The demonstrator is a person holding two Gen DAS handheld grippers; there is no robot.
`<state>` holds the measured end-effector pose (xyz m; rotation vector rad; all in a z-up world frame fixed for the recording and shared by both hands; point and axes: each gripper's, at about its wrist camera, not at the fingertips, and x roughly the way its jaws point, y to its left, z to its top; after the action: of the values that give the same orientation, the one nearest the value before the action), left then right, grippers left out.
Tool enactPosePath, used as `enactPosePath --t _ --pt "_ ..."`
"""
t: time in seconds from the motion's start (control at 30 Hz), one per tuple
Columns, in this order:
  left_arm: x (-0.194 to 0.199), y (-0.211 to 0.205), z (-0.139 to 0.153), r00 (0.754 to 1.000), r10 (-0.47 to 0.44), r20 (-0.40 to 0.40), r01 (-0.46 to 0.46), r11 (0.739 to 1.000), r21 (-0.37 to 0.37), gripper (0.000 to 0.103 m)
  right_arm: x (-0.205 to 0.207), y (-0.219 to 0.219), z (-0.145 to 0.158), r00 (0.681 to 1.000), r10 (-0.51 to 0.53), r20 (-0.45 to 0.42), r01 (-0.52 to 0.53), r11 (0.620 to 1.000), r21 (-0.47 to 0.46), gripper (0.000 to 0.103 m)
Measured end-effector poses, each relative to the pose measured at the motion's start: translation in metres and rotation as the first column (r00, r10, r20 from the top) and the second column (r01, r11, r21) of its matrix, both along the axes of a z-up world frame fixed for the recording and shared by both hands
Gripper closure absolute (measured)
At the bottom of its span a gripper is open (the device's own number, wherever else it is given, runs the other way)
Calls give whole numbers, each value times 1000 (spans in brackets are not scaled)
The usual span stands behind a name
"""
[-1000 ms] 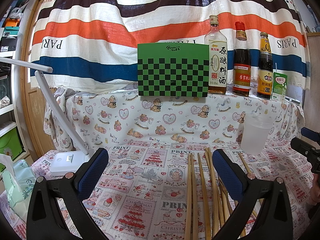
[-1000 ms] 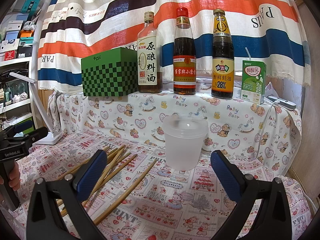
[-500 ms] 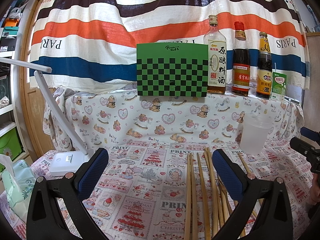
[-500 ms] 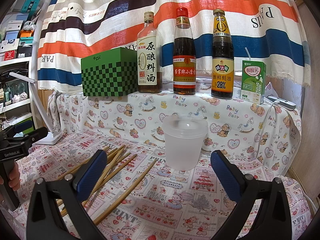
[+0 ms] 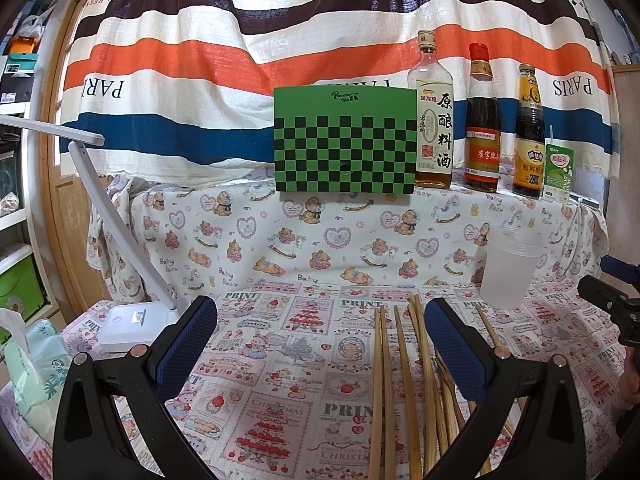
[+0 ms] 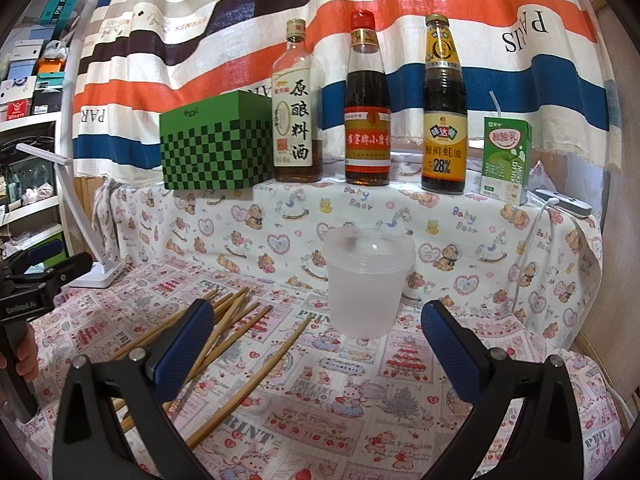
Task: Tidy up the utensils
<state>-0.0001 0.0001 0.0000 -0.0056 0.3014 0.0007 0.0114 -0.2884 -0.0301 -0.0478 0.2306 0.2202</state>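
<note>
**Loose chopsticks waiting, cup standing empty**

Both tools, left tool [image 5: 320, 344] and right tool [image 6: 318, 344], are gaping wide, holding nothing. Chopsticks [image 5: 404, 380] are lying scattered on the table [image 5: 280, 360], left of the cup [image 6: 368, 280]. They are likely light, stiff and prone to rolling; mid-shaft probably suits gripping.

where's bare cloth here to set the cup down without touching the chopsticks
Free: the printed cloth between the lamp base and the chopsticks, and right of the plastic cup toward the table edge. Crowded: the chopstick scatter left of the cup.
</note>
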Motion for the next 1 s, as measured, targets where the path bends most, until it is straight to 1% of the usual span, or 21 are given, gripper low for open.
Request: enactPosePath --t 0.2,0.33,0.47,0.53,0.63,0.67,0.73,0.77,0.8,0.83,0.87,0.9,0.93,1.0 --pt "1 -2 0 1000 0 0 0 1000 -1 0 2 1 0 1000 3 -22 -3 1000 -3 0" --pt "2 -3 0 1000 4 1 -4 1000 -2 0 -2 1 0 1000 -10 -5 10 1000 1 0" --pt "-1 -2 1 1000 10 7 -10 1000 0 0 -4 0 1 998 -59 -9 59 998 10 0" --pt "-1 -1 1 1000 28 6 -28 1000 1 0 -4 -2 1 998 -70 -8 70 997 17 0" --pt "-4 6 2 999 43 18 -43 999 -19 0 -5 -6 2 996 -91 -3 91 995 39 0" --pt "-8 10 3 999 41 36 -40 998 -41 0 -6 -9 2 996 -89 3 89 994 61 0" --pt "-16 19 6 996 45 79 -37 995 -96 0 -5 -13 3 997 -76 -18 77 993 88 2" --pt "-17 22 8 996 56 68 -49 993 -103 0 -4 -15 7 997 -67 -40 70 993 92 4" --pt "-15 22 11 998 49 44 -44 994 -98 0 -2 -16 11 996 -65 -60 71 993 99 13" --pt "-11 21 15 999 34 14 -32 996 -83 0 0 -17 16 994 -70 -80 78 992 102 23" --pt "-7 18 19 999 39 -10 -40 997 -61 0 2 -18 20 992 -75 -106 86 991 102 29" --pt "-1 13 24 997 65 -39 -67 997 -30 0 7 -19 27 988 -66 -143 82 990 113 38" --pt "4 9 28 995 75 -61 -76 997 -7 0 13 -19 32 981 -52 -188 76 990 122 45" --pt "24 -2 37 987 82 -140 -77 996 43 0 30 -14 42 951 -36 -308 73 991 110 52"
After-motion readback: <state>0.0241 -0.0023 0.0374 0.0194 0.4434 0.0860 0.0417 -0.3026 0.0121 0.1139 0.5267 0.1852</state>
